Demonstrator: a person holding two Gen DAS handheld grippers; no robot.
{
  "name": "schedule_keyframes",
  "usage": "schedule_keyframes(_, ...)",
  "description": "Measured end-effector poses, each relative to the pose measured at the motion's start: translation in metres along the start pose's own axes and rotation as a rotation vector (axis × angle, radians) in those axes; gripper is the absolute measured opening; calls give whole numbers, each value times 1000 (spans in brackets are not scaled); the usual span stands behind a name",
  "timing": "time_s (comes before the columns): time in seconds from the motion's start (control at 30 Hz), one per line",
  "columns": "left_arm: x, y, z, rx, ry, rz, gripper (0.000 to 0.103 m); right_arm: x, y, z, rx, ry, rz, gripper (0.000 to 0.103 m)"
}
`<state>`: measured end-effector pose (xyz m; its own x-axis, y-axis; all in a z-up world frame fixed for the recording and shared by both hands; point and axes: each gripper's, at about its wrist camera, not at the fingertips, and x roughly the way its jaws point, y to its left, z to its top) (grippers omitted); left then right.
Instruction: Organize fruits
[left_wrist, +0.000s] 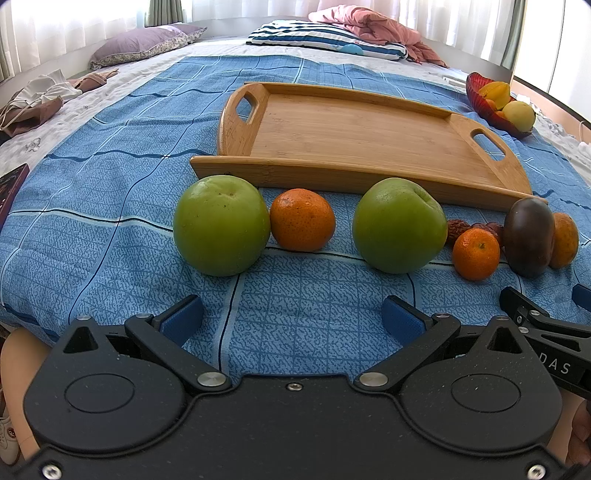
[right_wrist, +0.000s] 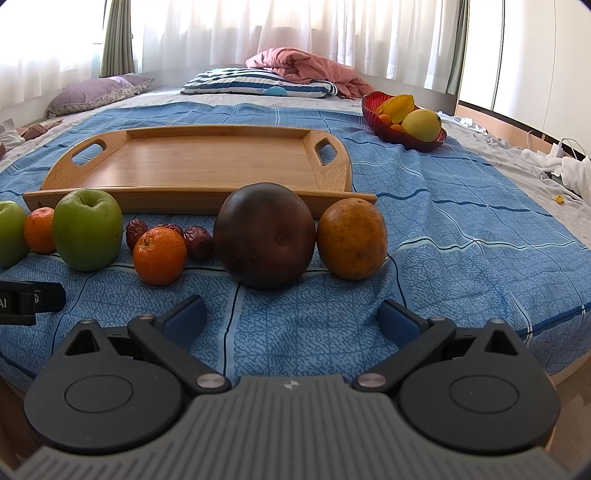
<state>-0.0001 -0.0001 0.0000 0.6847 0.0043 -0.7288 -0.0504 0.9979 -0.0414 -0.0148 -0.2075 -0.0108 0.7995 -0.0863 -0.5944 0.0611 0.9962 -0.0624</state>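
A row of fruit lies on the blue bedspread in front of an empty wooden tray (left_wrist: 354, 136) (right_wrist: 207, 162). In the left wrist view: a green apple (left_wrist: 221, 225), a mandarin (left_wrist: 302, 219), a second green apple (left_wrist: 399, 225), a small mandarin (left_wrist: 475, 254), a dark brown fruit (left_wrist: 529, 236). In the right wrist view: the dark fruit (right_wrist: 264, 236), a dull orange (right_wrist: 351, 238), a small mandarin (right_wrist: 159, 255), red dates (right_wrist: 198, 243), a green apple (right_wrist: 87, 229). My left gripper (left_wrist: 291, 319) and right gripper (right_wrist: 291, 317) are open and empty, just short of the row.
A red bowl (right_wrist: 373, 110) with yellow fruit stands at the back right, also in the left wrist view (left_wrist: 476, 98). Pillows (right_wrist: 258, 85), a pink blanket (right_wrist: 306, 66) and clothes (left_wrist: 40, 99) lie at the far end. The bed edge runs close on the right.
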Motion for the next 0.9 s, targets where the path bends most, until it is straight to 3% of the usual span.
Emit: schedule_keyframes(0.9, -3, -4, 0, -3, -14, 15, 103, -2, 0, -4, 8, -25, -5, 103)
